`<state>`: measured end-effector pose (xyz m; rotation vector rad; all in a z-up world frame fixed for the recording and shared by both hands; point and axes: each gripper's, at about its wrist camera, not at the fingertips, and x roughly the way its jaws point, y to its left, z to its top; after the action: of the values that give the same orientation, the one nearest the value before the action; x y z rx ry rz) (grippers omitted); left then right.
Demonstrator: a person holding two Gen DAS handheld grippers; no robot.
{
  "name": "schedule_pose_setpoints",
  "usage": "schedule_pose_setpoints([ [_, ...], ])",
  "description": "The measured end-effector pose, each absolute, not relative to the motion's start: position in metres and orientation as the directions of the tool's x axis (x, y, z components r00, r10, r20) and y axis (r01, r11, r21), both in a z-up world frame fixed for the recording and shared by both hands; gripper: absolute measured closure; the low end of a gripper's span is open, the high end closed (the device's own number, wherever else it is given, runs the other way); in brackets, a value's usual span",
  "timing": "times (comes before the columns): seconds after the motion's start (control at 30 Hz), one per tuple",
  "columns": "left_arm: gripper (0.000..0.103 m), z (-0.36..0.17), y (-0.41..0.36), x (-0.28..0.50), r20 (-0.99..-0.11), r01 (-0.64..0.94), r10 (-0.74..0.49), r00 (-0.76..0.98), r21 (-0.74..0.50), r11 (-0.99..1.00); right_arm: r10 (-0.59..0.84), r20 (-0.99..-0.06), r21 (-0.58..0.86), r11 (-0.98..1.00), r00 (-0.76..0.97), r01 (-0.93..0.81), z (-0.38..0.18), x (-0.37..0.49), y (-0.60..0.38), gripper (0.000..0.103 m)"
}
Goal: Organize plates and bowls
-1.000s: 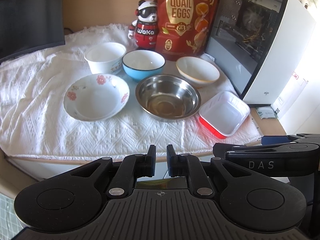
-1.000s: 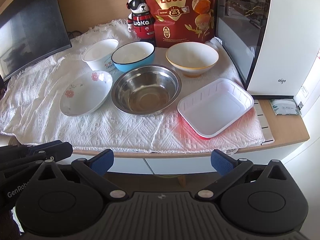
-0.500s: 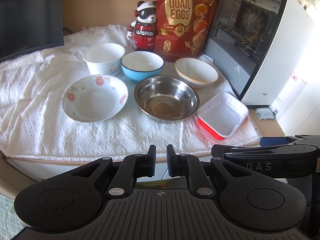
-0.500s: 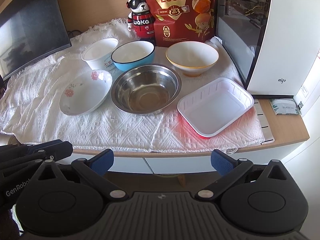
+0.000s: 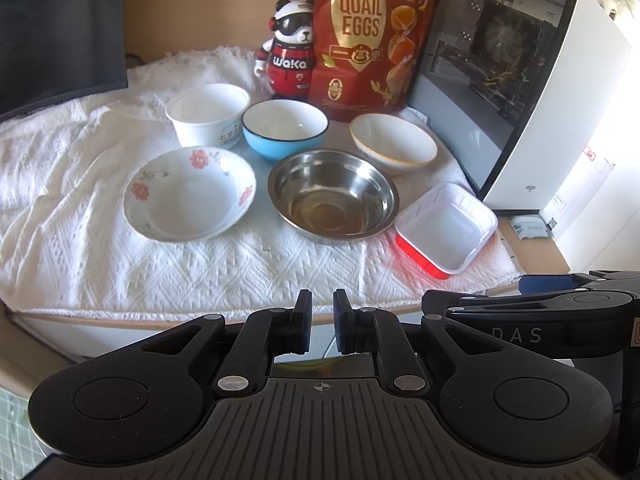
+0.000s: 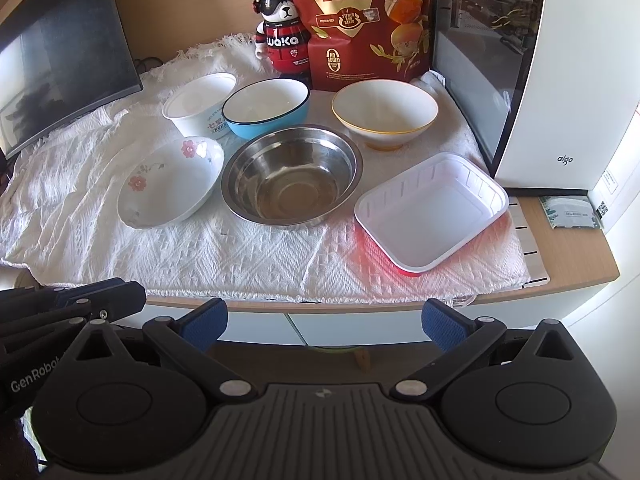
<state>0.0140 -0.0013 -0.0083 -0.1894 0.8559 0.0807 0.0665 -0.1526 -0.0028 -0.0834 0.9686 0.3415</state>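
On a white cloth (image 5: 80, 216) stand a flowered bowl (image 5: 189, 195), a steel bowl (image 5: 333, 195), a white cup-shaped bowl (image 5: 208, 114), a blue bowl (image 5: 285, 128), a yellow-rimmed white bowl (image 5: 394, 144) and a white tray with a red base (image 5: 446, 230). The same dishes show in the right wrist view: flowered bowl (image 6: 170, 188), steel bowl (image 6: 291, 174), tray (image 6: 430, 210). My left gripper (image 5: 322, 314) hangs shut and empty before the table's front edge. My right gripper (image 6: 322, 320) stands open and empty, also short of the edge.
A panda figure (image 5: 289, 62) and a red quail-egg bag (image 5: 370, 36) stand behind the bowls. A white glass-sided computer case (image 5: 520, 92) blocks the right side, a dark monitor (image 6: 60, 60) the left. A small packet (image 6: 570, 212) lies on bare wood at right.
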Motion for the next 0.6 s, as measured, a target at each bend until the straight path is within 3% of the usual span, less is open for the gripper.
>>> schedule_pose_setpoints([
  [0.6,0.09,-0.009,-0.0014,0.0141,-0.757,-0.147,-0.008,0.653,-0.137,0.98,0.245,-0.821,0.081,0.944,0.515,-0.321,-0.0044,0.068,-0.1522,0.0],
])
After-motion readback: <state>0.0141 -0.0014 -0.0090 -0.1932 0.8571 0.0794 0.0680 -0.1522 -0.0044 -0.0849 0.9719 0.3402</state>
